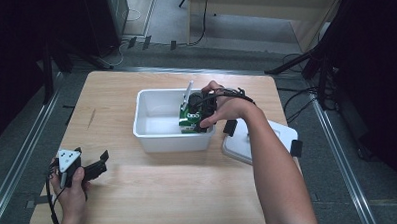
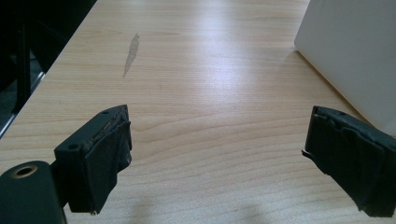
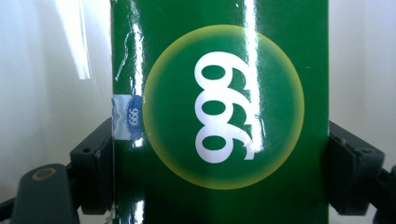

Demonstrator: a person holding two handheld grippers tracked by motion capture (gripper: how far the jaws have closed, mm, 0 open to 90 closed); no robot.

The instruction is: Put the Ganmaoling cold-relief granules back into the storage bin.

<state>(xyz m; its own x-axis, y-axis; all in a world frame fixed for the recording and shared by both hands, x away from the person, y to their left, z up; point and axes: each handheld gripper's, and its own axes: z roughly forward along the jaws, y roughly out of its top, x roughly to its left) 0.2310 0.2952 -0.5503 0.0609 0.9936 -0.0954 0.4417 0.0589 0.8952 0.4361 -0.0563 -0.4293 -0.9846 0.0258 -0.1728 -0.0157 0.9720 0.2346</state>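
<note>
A green box (image 3: 219, 112) with a yellow-ringed circle and white "999" print sits between the jaws of my right gripper (image 3: 219, 158), which press on both its sides. In the high view the right gripper (image 1: 202, 108) holds this green box (image 1: 189, 121) inside the right end of a white plastic tub (image 1: 152, 136). My left gripper (image 1: 96, 165) rests low over the table's front left, jaws wide apart. In the left gripper view its fingers (image 2: 100, 156) stand open over bare wood with nothing between them; the tub's white wall (image 2: 355, 51) shows at the upper right.
A white lid (image 1: 242, 145) with black clips lies on the table right of the tub. The wooden table (image 1: 154, 188) has bare surface at its left and front. Metal rails and cables run along the floor at both sides.
</note>
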